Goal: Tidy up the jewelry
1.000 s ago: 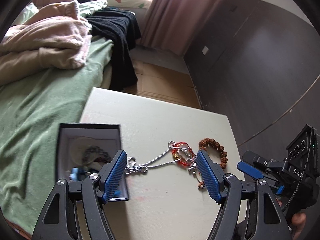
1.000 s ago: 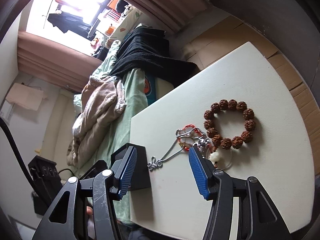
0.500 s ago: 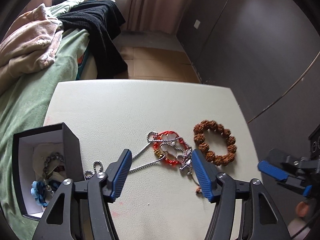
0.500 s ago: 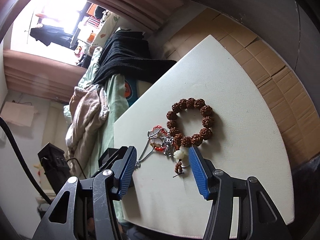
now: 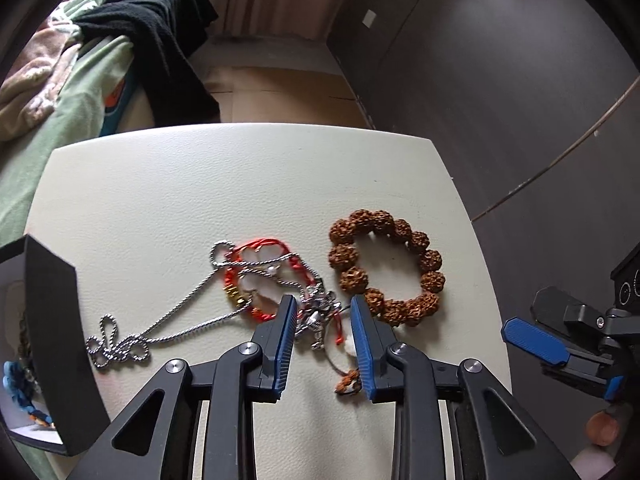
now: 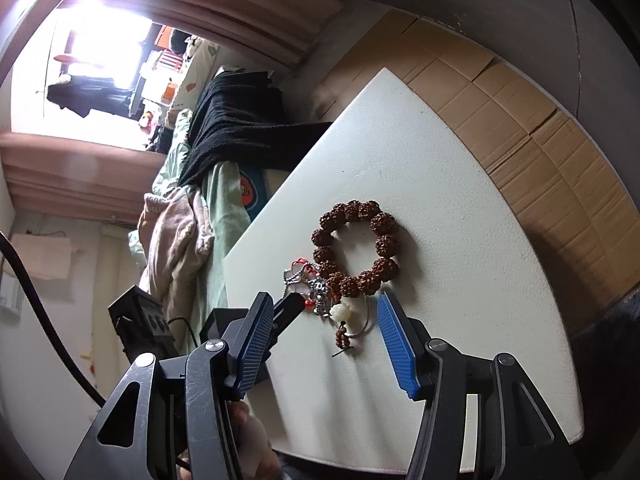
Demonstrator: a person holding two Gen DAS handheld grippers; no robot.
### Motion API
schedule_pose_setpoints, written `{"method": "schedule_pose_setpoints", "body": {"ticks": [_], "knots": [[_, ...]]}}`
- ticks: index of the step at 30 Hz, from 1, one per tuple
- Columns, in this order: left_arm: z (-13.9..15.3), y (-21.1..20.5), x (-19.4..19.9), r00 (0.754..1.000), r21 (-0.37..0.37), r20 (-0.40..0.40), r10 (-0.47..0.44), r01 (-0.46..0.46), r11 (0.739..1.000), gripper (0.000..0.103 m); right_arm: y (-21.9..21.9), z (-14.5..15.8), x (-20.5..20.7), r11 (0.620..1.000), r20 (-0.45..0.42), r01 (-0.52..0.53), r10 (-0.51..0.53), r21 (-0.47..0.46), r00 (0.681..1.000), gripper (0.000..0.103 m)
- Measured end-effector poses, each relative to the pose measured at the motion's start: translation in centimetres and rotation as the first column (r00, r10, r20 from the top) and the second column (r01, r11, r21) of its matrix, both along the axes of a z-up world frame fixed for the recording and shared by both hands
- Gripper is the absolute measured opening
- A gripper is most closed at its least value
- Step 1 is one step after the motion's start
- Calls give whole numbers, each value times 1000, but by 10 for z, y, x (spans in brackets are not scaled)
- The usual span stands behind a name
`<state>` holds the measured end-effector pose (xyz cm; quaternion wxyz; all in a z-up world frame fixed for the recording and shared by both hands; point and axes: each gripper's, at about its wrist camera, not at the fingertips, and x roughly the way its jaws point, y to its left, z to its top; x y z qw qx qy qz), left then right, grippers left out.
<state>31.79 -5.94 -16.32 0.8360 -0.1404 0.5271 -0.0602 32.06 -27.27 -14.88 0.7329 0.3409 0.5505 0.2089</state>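
On the white table [image 5: 200,184] lies a tangle of jewelry: a silver rope chain [image 5: 172,320], a red cord bracelet [image 5: 260,256] and a silver charm cluster [image 5: 318,316]. A brown bead bracelet [image 5: 386,268] rests just to their right. My left gripper [image 5: 323,308] points down at the tangle. Its jaws are closing with the charm cluster between them, and a gap still shows beside each pad. My right gripper [image 6: 325,312] stands open and empty, near the brown bead bracelet [image 6: 356,248] and a white bead [image 6: 342,311]. The right gripper's blue finger [image 5: 536,340] also shows in the left wrist view.
An open black jewelry box [image 5: 52,340] with pieces inside stands at the table's left edge. Beyond the table are a bed with a green sheet [image 5: 76,120], a black cloth [image 5: 168,40] and a pink blanket [image 6: 176,240]. Cardboard [image 6: 520,128] covers the floor beside a dark wall [image 5: 500,80].
My left gripper has come down and moved right from over the box to the tangle, its jaws narrowing around the charm cluster. The right gripper has drifted closer to the beads and rolled.
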Motion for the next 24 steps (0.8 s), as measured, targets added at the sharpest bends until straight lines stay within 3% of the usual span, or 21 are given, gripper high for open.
{"method": "schedule_pose_setpoints", "body": {"ticks": [6,12,14,19,22,24], "knots": [[-8,-9,14,1000,45,-25,-15,16,999,29,-4,-3,2,1000,-13,18,-18,3,1000,55],[-18,-5,17,999,12,-40,-15,15,1000,26,-1,-3,2,1000,-16,0,0,5,1000,55],[-18,-3,13,999,8,-41,-21,21,1000,20,-2,-3,2,1000,-15,2,-2,6,1000,55],[-16,-3,5,999,15,-27,-43,43,999,17,-3,-4,1,1000,-19,5,-5,3,1000,55],[-10,1,4,999,-9,-21,-36,36,999,0,0,-3,1,1000,-16,-1,1,-1,1000,55],[-6,1,3,999,-6,-20,-42,42,999,0,2,-3,1,1000,-15,-7,7,-6,1000,55]]}}
